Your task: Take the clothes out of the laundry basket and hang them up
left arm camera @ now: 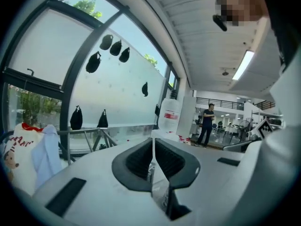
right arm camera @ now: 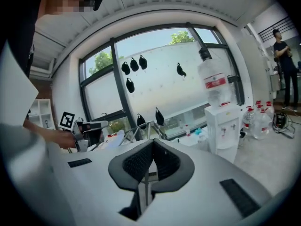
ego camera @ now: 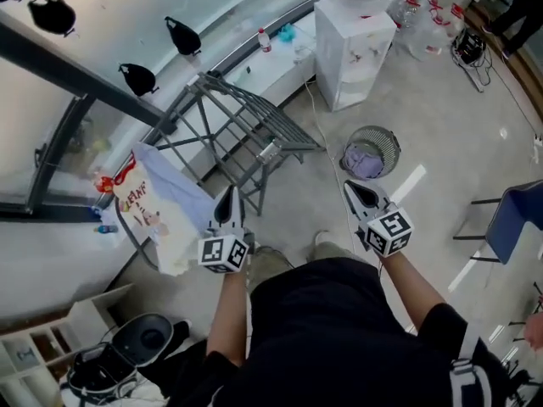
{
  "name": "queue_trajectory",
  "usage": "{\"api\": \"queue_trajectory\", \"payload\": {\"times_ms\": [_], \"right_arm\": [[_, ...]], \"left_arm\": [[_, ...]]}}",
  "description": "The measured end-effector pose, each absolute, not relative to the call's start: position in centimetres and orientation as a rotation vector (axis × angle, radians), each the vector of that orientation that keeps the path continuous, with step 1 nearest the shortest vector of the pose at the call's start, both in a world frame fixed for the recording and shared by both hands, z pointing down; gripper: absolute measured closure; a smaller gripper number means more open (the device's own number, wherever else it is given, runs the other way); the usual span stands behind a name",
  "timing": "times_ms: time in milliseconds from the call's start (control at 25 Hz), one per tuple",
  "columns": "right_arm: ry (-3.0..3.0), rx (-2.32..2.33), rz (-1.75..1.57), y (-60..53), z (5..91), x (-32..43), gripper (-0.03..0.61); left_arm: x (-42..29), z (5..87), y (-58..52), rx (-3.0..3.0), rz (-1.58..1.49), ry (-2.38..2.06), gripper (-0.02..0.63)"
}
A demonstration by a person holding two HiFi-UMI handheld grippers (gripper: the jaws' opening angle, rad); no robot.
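One garment (ego camera: 165, 214) on rack (ego camera: 254, 113); purple clothes (ego camera: 365, 161) left in basket (ego camera: 394, 142). My left hand-held gripper (ego camera: 228, 195), right hand-held gripper (ego camera: 352, 188): jaws together, empty.

White water dispenser (ego camera: 355, 53) stood on a pale grey floor (ego camera: 441, 125). Left of it ran a dark-framed window wall (right arm camera: 155, 79) with small black bags (ego camera: 137, 79) on the glass. Right of it, spare water bottles (ego camera: 422, 25). Farther right, a blue chair (ego camera: 515, 219).
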State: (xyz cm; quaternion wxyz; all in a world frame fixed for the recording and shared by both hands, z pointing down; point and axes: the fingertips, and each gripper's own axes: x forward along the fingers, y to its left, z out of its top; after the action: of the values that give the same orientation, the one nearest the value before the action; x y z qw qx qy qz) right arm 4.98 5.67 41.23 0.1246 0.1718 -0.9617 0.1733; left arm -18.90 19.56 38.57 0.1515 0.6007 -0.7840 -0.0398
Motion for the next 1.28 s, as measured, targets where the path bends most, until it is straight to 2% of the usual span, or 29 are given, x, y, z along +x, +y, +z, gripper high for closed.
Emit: {"api": "queue_trajectory", "payload": {"times_ms": [200, 440, 920, 1280], "right_arm": [[-2.77, 0.701, 0.547, 1.9, 41.9, 13.1, 0.578], [-2.809, 0.845, 0.597, -1.3, 40.5, 18.2, 0.578], [-2.695, 0.984, 0.616, -0.7, 41.1, 21.8, 0.578], [-2.646, 1.005, 0.64, 0.7, 42.1, 22.6, 0.578]], "left_arm": [[-13.5, 38.3, 17.0, 1.788, -0.046, -2.184, 0.595], [-8.2, 37.2, 13.4, 1.994, 0.095, -2.051, 0.597], [-4.0, 38.8, 10.3, 2.057, -0.001, -1.851, 0.595], [-3.5, 41.1, 11.2, 2.02, 0.0, -1.802, 0.595]]}}
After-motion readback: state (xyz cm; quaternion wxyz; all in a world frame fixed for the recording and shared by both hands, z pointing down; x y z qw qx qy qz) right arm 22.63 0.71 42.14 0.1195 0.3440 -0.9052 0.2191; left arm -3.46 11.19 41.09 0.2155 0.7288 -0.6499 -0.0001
